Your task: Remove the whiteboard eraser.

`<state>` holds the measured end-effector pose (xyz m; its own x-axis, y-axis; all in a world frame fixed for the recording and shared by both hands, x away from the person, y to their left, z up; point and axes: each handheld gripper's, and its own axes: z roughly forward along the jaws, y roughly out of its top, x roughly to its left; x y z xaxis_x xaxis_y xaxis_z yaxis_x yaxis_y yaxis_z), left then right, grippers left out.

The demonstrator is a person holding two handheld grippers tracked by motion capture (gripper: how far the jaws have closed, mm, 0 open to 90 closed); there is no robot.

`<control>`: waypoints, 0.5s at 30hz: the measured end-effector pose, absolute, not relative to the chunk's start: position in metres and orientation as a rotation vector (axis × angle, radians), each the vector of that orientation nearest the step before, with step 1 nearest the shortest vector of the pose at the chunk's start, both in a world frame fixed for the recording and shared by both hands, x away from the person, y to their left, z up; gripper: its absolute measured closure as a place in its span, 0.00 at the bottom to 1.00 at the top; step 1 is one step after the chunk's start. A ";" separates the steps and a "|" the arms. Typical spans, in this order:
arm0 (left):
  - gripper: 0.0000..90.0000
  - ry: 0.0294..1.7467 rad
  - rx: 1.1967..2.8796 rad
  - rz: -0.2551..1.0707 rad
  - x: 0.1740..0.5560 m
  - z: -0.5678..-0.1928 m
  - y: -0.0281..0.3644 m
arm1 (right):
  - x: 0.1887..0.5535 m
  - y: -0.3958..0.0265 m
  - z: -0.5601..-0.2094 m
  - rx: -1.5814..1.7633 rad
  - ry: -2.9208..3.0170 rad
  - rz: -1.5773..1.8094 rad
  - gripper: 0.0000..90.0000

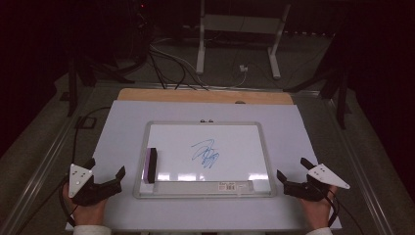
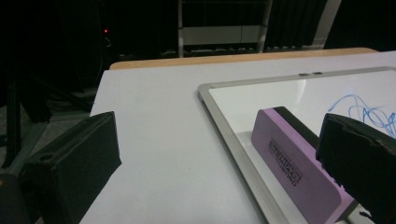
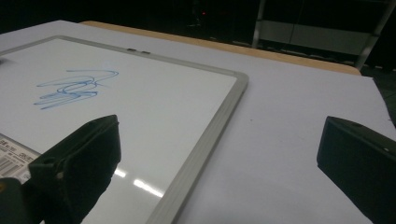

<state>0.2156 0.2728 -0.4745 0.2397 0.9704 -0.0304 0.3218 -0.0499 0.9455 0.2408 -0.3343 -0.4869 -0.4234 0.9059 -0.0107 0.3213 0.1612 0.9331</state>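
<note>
Left tool (image 1: 106,177): rests at the near left of the bench (image 1: 122,122), jaws spread wide with nothing between them. In the left gripper view the eraser lies just ahead, in front of its right jaw.
Eraser (image 1: 151,165): a purple block with a black felt side, lying along the left edge of the whiteboard (image 1: 161,134), inside the frame, its long side running away from the person. It is the thing to pick up, and the left tool is the one nearest to it.
Grip: I judge the best hold is across the short width, one jaw on the purple face and one on the felt side, near the middle of its length so it does not swing.
Approach: come in from above and slightly from the left, so that the outer jaw clears the raised frame of the whiteboard instead of catching on it.
Scribble (image 1: 206,153): blue marker lines at the middle of the whiteboard, well apart from the eraser. Once held, the felt must face down and lie flat for a clean wipe.
Right tool (image 1: 296,179): rests at the near right of the bench, just beside the whiteboard's right corner, jaws wide apart and holding nothing. It could press on the frame to keep the whiteboard from sliding.
</note>
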 end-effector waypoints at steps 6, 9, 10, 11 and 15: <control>0.01 1.280 1.546 0.850 0.214 -0.473 0.275 | 0.241 -0.339 -0.488 1.198 1.825 1.265 0.00; 0.01 1.284 1.541 0.838 0.214 -0.473 0.275 | 0.241 -0.339 -0.488 1.201 1.821 1.264 0.00; 0.01 1.287 1.541 0.835 0.215 -0.473 0.275 | 0.241 -0.339 -0.488 1.199 1.822 1.261 0.00; 0.01 1.299 1.545 0.821 0.215 -0.472 0.275 | 0.241 -0.339 -0.488 1.200 1.823 1.258 0.00; 0.01 1.305 1.542 0.804 0.216 -0.469 0.275 | 0.242 -0.339 -0.488 1.198 1.824 1.253 0.00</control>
<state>0.2163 0.2749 -0.4687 0.2212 0.9717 -0.0830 0.3628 -0.0030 0.9319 0.2416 -0.3392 -0.4885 -0.4003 0.9164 0.0049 0.3336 0.1407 0.9322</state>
